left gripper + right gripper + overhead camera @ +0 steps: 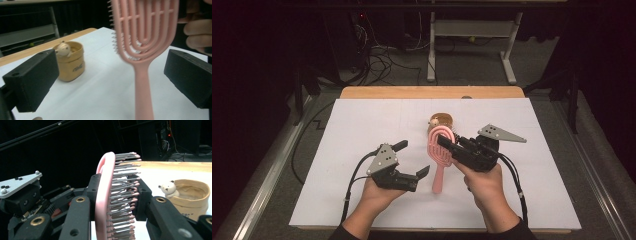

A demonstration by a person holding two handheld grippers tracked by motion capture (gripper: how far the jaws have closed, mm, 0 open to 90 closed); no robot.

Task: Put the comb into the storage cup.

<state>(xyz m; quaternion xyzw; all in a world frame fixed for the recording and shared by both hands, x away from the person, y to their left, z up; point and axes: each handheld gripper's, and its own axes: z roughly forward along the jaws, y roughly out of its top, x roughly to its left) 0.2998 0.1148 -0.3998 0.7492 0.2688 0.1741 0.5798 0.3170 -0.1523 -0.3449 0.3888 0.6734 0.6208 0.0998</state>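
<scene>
Centre frame: pink hairbrush (pixel 439 150), light, stiff, slick plastic, clamped at the bristled head by right gripper (pixel 451 146); left gripper (pixel 412 159) wide, flanking the better handle.

This looked like a lab or recording room rather than a home. A wooden worktop (pixel 432 92) covered with a white sheet (pixel 362 130) stood on grey carpet, with tangled black cables (pixel 379 62) and a grey metal desk frame (pixel 472 30) behind, all against darkness.
</scene>
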